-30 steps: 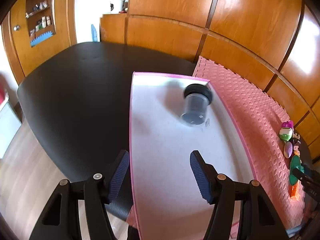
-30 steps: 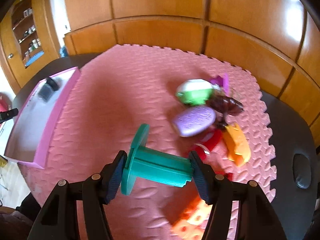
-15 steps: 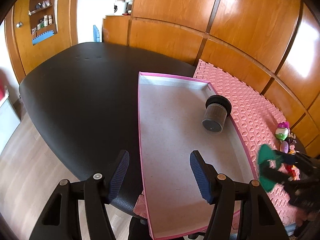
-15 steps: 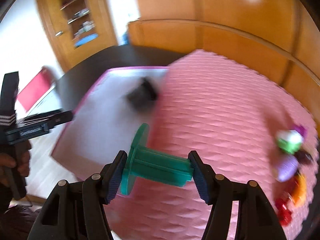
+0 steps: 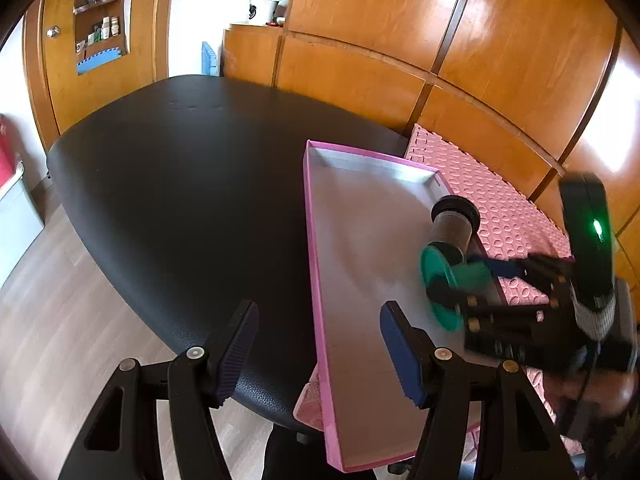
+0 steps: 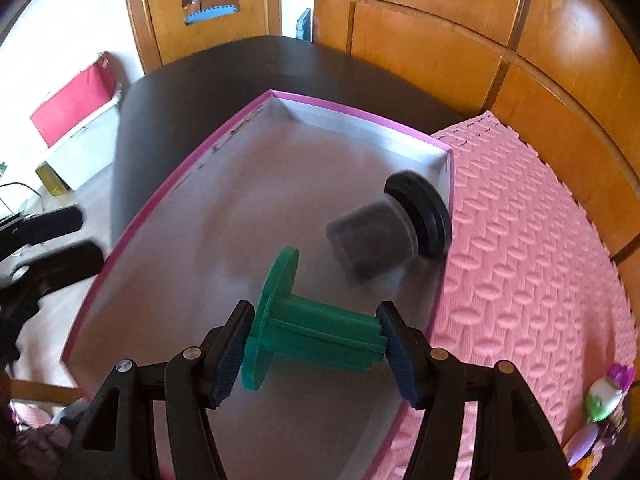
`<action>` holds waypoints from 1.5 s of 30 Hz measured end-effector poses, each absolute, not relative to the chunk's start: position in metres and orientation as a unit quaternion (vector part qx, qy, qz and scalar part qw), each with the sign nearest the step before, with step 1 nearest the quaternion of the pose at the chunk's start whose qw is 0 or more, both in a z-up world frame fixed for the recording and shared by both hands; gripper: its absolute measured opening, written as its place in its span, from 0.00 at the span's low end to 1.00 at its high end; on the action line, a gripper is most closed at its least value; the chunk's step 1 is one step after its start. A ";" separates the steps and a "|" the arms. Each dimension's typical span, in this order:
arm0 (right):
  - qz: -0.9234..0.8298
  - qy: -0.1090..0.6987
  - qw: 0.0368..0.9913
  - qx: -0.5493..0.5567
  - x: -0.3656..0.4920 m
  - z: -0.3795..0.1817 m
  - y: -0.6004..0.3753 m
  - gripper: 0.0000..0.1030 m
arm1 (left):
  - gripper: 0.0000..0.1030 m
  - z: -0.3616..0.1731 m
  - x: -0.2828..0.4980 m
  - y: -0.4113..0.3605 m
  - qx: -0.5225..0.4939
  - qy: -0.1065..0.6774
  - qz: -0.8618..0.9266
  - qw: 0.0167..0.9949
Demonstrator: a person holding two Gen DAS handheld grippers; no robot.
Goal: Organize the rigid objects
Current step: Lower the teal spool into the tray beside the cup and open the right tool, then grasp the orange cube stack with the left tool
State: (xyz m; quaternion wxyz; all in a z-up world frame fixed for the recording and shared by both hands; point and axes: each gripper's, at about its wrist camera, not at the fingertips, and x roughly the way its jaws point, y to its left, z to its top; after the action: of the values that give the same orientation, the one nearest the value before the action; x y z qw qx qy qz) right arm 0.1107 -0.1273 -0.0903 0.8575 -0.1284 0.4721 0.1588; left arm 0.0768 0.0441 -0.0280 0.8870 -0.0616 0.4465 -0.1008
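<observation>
My right gripper is shut on a green spool, gripped end to end with the flange at the left. It hangs over the grey floor of the pink-rimmed tray. A dark jar with a black lid lies on its side just beyond, by the tray's right wall. In the left wrist view the right gripper and the spool hover beside the jar. My left gripper stands open above the tray's left rim, pressing on nothing.
A pink foam mat lies right of the tray, with small toys at its near right corner. Both rest on a black table. Wooden wall panels stand behind. A red and white bin sits on the floor.
My right gripper has carried the green spool leftward from over the mat to over the tray, rolling as it went. The left gripper has shifted a little to the left.
</observation>
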 end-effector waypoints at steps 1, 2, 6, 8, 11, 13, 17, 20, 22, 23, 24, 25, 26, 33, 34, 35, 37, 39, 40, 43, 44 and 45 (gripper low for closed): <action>0.148 0.470 0.861 -0.128 0.120 -0.090 -0.126 0.62 | 0.62 -0.028 0.076 0.044 -0.062 0.446 -0.100 0.887; 0.141 0.466 0.864 -0.129 0.125 -0.089 -0.127 0.62 | 0.62 -0.028 0.076 0.045 -0.062 0.446 -0.100 0.887; 0.114 0.471 0.868 -0.111 0.145 -0.094 -0.138 0.61 | 0.62 -0.028 0.073 0.044 -0.057 0.441 -0.096 0.890; 0.115 0.463 0.873 -0.100 0.147 -0.094 -0.144 0.61 | 0.64 -0.027 0.071 0.045 -0.053 0.438 -0.092 0.892; 0.117 0.464 0.872 -0.101 0.144 -0.094 -0.145 0.62 | 0.64 -0.027 0.070 0.044 -0.046 0.433 -0.085 0.896; 0.123 0.466 0.872 -0.092 0.140 -0.093 -0.148 0.69 | 0.64 -0.025 0.068 0.042 -0.039 0.428 -0.082 0.899; 0.131 0.465 0.873 -0.060 0.130 -0.090 -0.155 0.74 | 0.64 -0.024 0.065 0.036 -0.025 0.419 -0.078 0.904; 0.131 0.456 0.879 -0.048 0.119 -0.086 -0.158 0.75 | 0.65 -0.024 0.065 0.034 -0.021 0.417 -0.078 0.905; 0.131 0.450 0.882 -0.041 0.109 -0.080 -0.158 0.77 | 0.65 -0.024 0.065 0.031 -0.019 0.418 -0.079 0.905; 0.130 0.447 0.884 -0.036 0.106 -0.078 -0.159 0.77 | 0.65 -0.025 0.064 0.029 -0.018 0.418 -0.079 0.905; 0.130 0.446 0.885 -0.033 0.104 -0.077 -0.161 0.78 | 0.65 -0.025 0.063 0.028 -0.017 0.418 -0.079 0.905; 0.129 0.444 0.886 -0.029 0.103 -0.076 -0.162 0.78 | 0.65 -0.024 0.062 0.027 -0.016 0.417 -0.080 0.905; 0.128 0.441 0.888 -0.026 0.099 -0.074 -0.163 0.78 | 0.65 -0.024 0.061 0.025 -0.014 0.417 -0.080 0.905; 0.121 0.425 0.897 -0.016 0.083 -0.066 -0.169 0.79 | 0.66 -0.024 0.059 0.017 -0.004 0.415 -0.085 0.906; 0.119 0.421 0.899 -0.015 0.082 -0.065 -0.170 0.79 | 0.66 -0.024 0.058 0.016 -0.003 0.415 -0.086 0.906; 0.117 0.420 0.900 -0.014 0.080 -0.064 -0.171 0.79 | 0.66 -0.024 0.058 0.015 -0.001 0.414 -0.087 0.906; 0.117 0.417 0.901 -0.012 0.077 -0.062 -0.173 0.79 | 0.66 -0.024 0.057 0.013 0.001 0.414 -0.087 0.906; 0.115 0.416 0.902 -0.012 0.076 -0.062 -0.174 0.79 | 0.66 -0.024 0.056 0.011 0.002 0.414 -0.088 0.906; 0.113 0.414 0.903 -0.013 0.076 -0.061 -0.174 0.79 | 0.66 -0.024 0.055 0.010 0.003 0.413 -0.089 0.906; 0.105 0.410 0.906 -0.015 0.072 -0.059 -0.176 0.79 | 0.66 -0.022 0.052 0.008 0.005 0.410 -0.091 0.908; 0.104 0.408 0.907 -0.015 0.070 -0.058 -0.177 0.79 | 0.67 -0.022 0.052 0.007 0.005 0.408 -0.091 0.908; 0.102 0.405 0.908 -0.014 0.068 -0.057 -0.179 0.79 | 0.67 -0.021 0.051 0.006 0.006 0.407 -0.092 0.909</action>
State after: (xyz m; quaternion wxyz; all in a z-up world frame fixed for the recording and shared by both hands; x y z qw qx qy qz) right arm 0.0679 -0.1786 -0.0569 0.9083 -0.0138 0.4054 0.1023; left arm 0.0509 0.0062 -0.0213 0.9086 0.0060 0.4073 -0.0922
